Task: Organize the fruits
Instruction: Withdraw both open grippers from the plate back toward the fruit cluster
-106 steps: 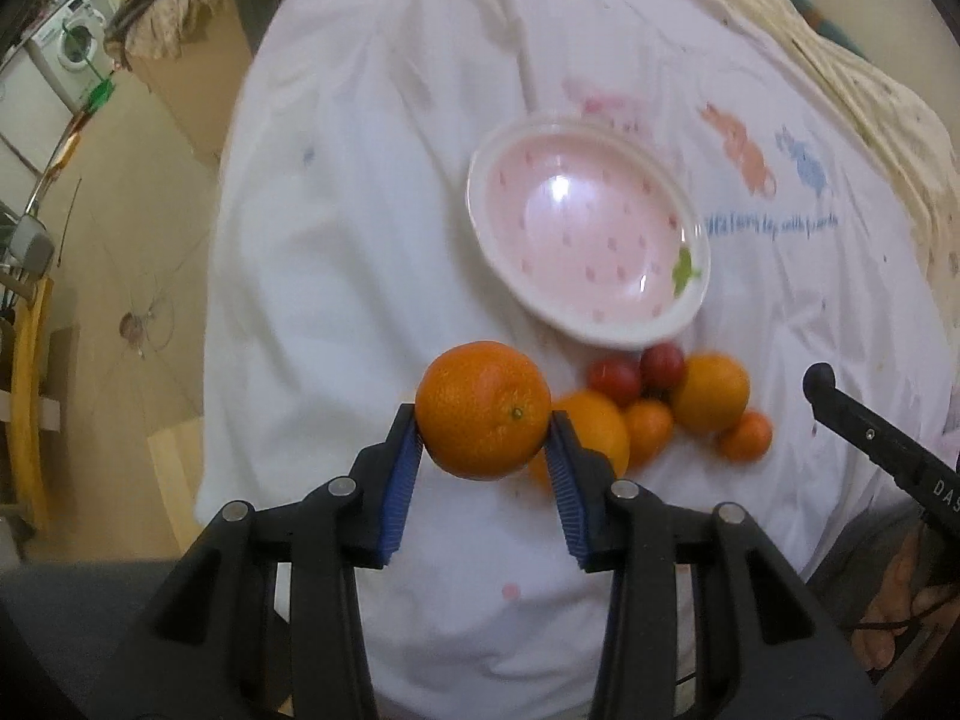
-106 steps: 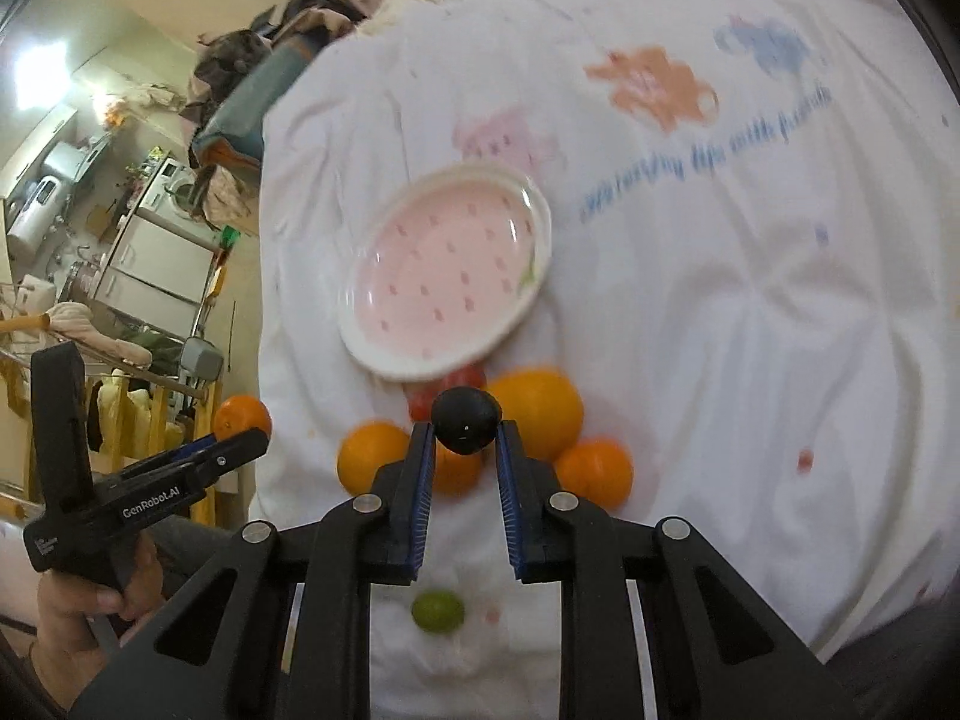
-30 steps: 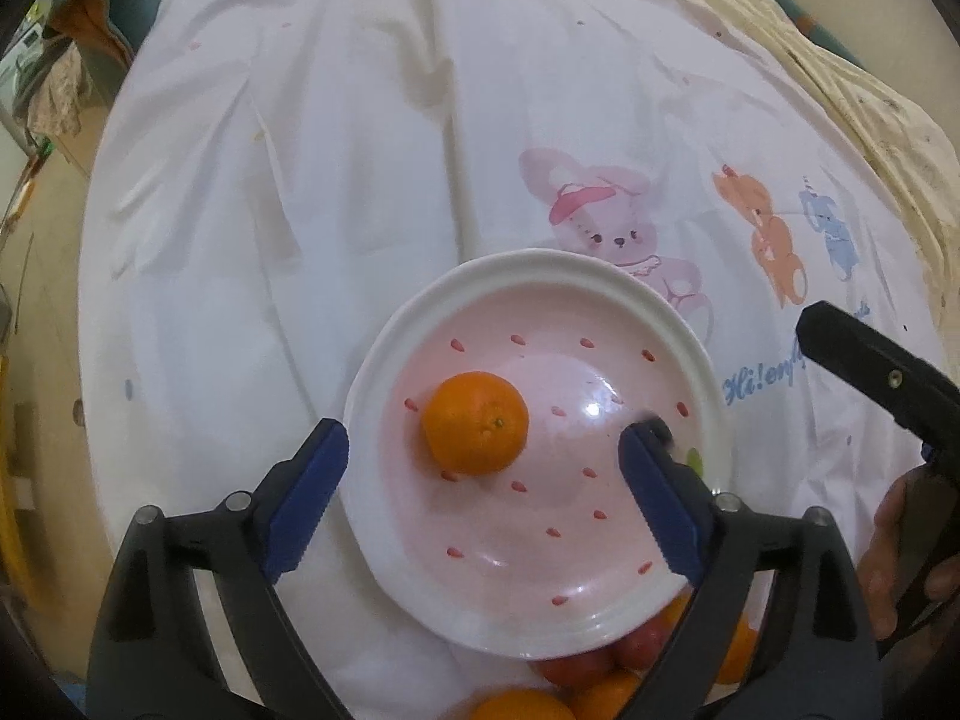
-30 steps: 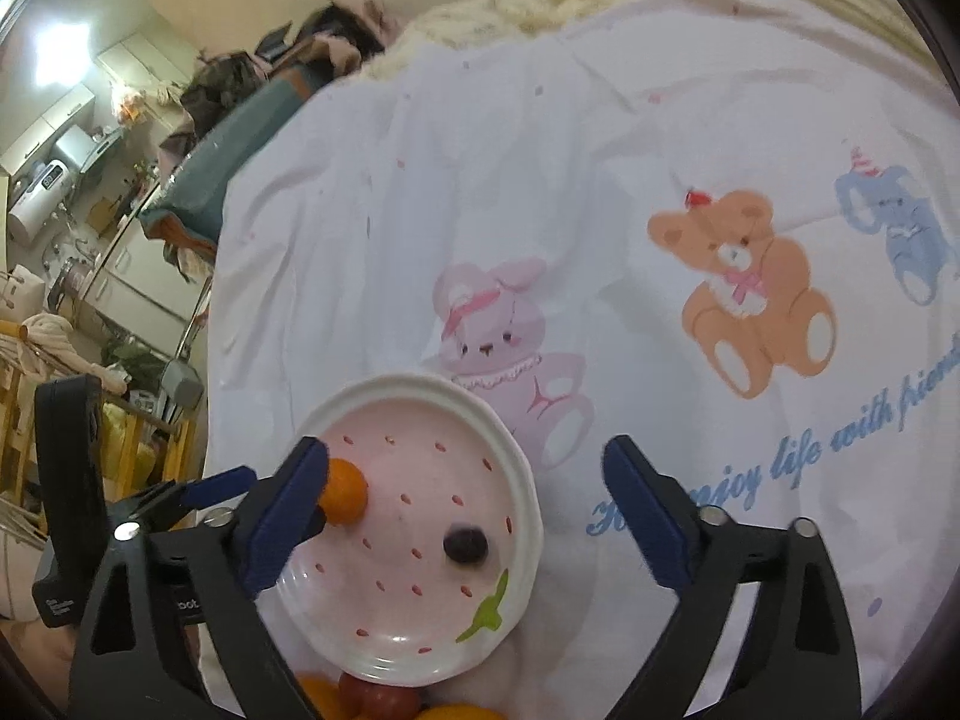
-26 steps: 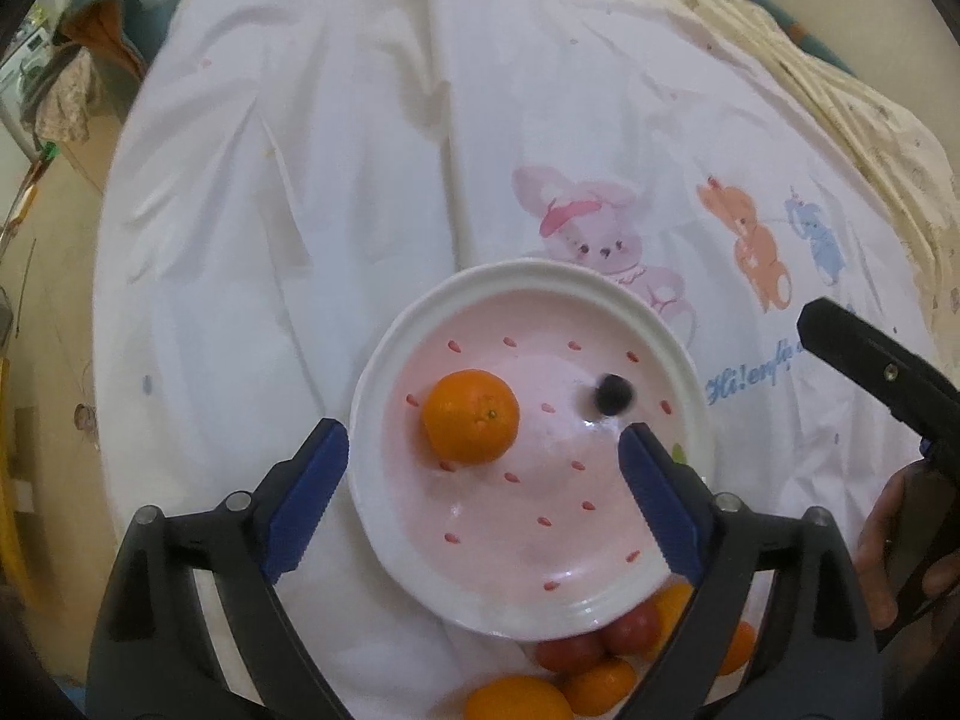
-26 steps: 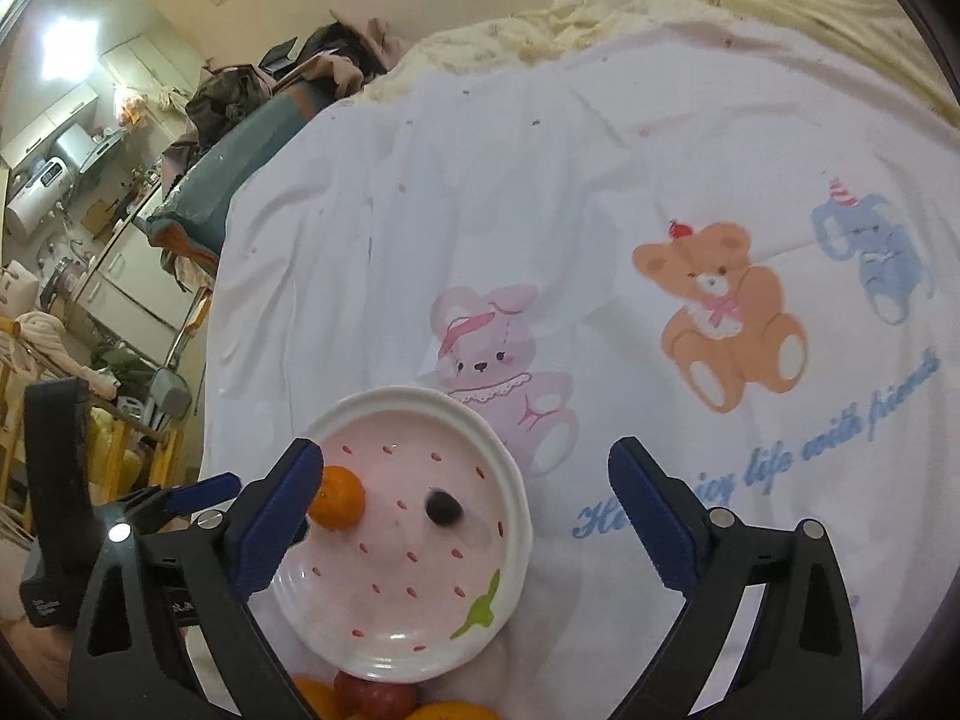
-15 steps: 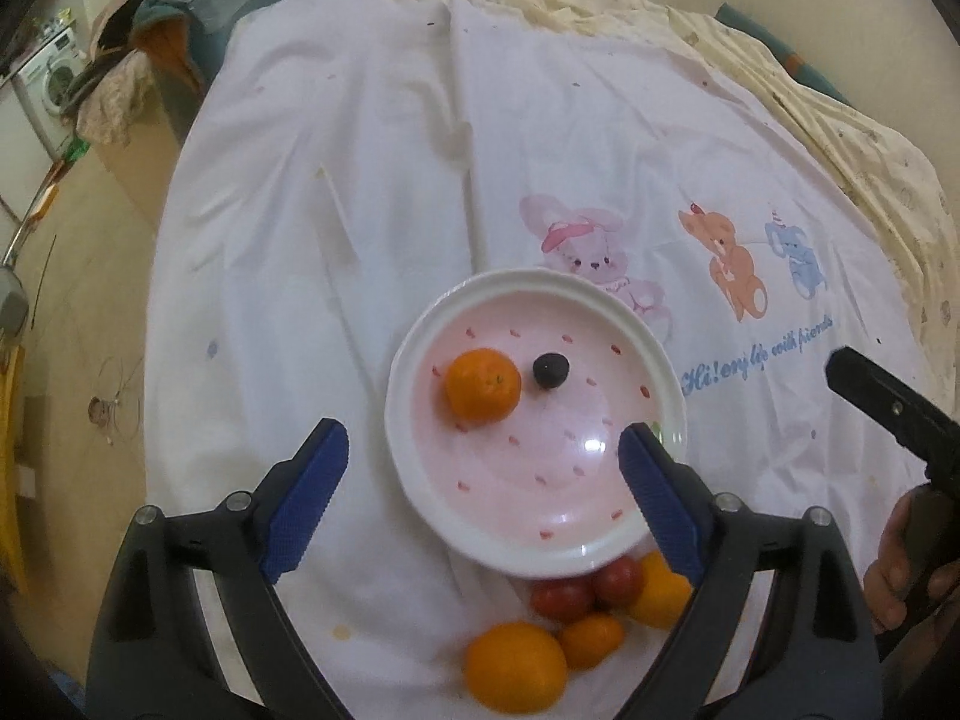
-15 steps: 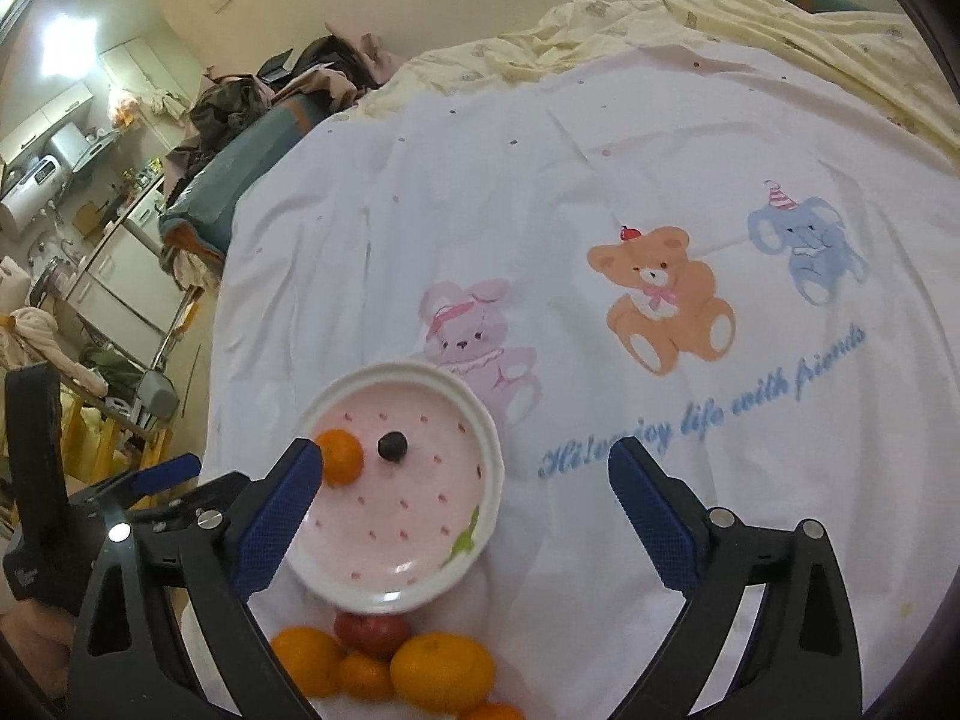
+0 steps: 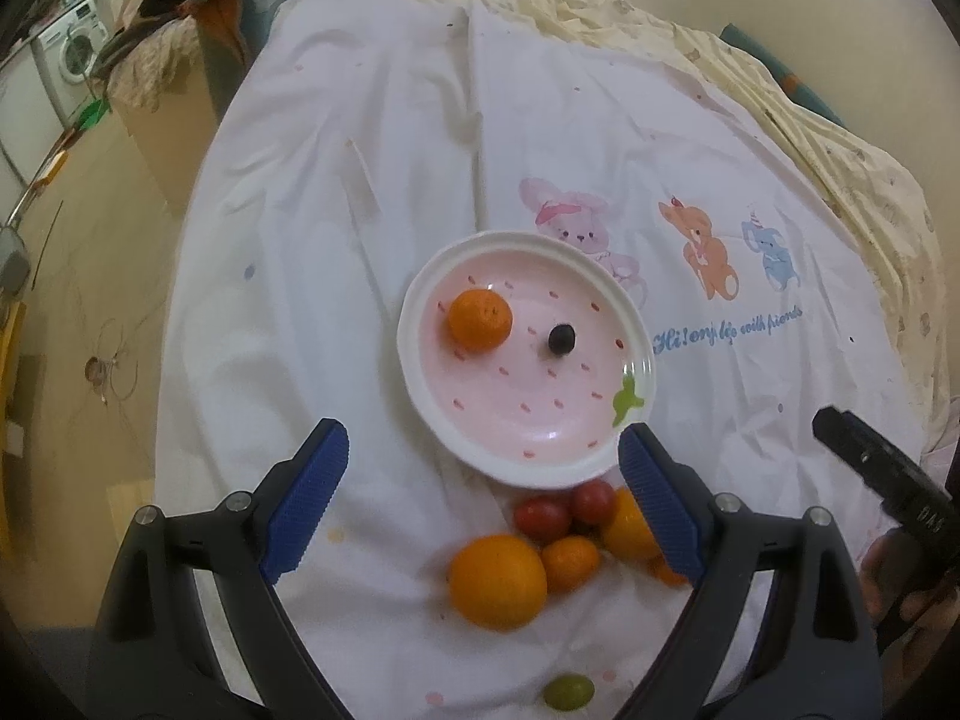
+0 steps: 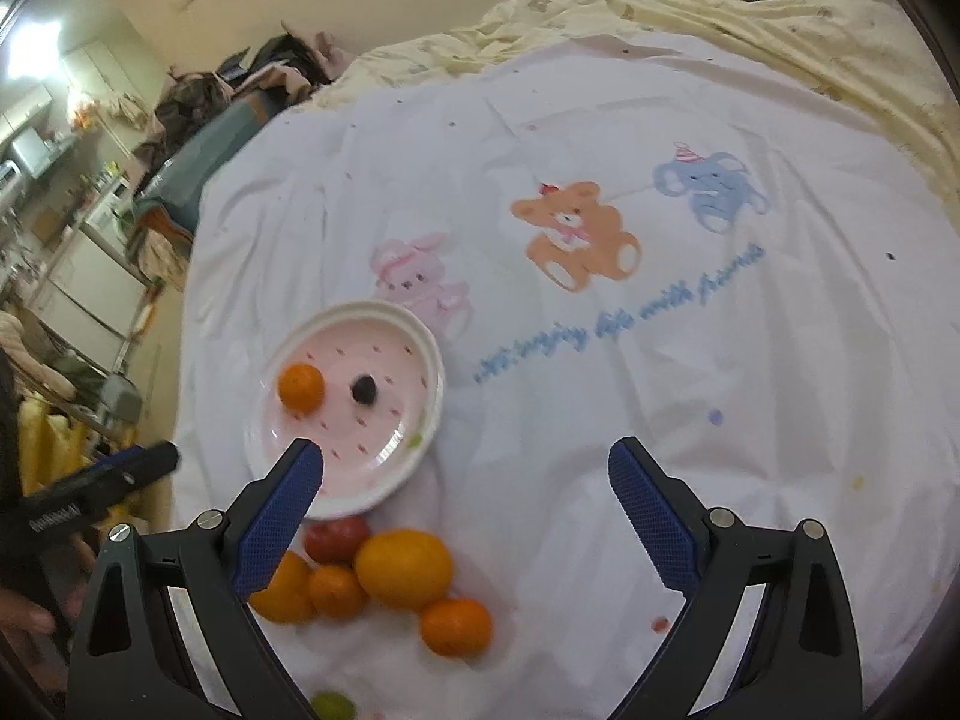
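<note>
Item: white-rimmed pink plate with red dash marks and a green leaf motif, resting on a white sheet printed with a pink rabbit, an orange bear and a blue elephant; blue script beneath the animals reads in part "Hi! ... life with friends", the middle words too blurred to read for certain. Contents of plate: one small orange toward its left side; one small dark round fruit just beside it, apart, near the centre. Loose fruit on the sheet, clustered just outside the near rim of the plate: one large orange, smaller oranges, two red tomatoes, touching one another; one green grape lying apart, nearer the camera. Tools: left gripper, blue-padded fingers spread wide with nothing between them, hanging above the near edge of the plate and the fruit cluster; right gripper, likewise spread wide and holding nothing, above the sheet to the right of the plate. Lettering on the gripper bodies is partly visible but not legible
</note>
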The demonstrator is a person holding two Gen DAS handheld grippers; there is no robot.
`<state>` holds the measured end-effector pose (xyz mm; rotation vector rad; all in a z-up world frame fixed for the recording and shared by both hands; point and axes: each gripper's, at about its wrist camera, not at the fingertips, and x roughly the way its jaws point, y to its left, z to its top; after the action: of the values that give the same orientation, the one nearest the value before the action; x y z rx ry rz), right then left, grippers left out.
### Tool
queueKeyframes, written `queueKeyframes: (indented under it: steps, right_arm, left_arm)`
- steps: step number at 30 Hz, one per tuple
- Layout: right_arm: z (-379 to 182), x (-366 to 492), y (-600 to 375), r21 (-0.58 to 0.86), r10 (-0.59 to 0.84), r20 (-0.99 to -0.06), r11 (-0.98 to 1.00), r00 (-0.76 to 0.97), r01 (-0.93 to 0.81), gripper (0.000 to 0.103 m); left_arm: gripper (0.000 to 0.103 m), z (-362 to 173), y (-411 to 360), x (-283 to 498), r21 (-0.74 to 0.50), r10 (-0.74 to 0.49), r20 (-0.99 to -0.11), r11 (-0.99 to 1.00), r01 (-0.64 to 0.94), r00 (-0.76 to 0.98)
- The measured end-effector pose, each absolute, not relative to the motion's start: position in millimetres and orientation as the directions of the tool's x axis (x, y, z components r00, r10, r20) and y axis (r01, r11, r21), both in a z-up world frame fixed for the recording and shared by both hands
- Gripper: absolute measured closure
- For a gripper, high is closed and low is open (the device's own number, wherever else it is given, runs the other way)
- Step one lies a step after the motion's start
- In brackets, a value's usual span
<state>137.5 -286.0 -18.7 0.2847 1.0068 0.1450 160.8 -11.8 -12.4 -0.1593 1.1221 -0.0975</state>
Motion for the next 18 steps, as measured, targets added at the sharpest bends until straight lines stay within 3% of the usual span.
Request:
queueKeyframes:
  steps: [18]
  right_arm:
    - [-55.5,95.1,-291.4,0.386,0.309,-0.852,0.916,0.422,0.108,0.005]
  left_arm:
    - [0.013,-47.1,1.0,127.8,-0.141,-0.111,-0.945,0.987,-0.079,0.308]
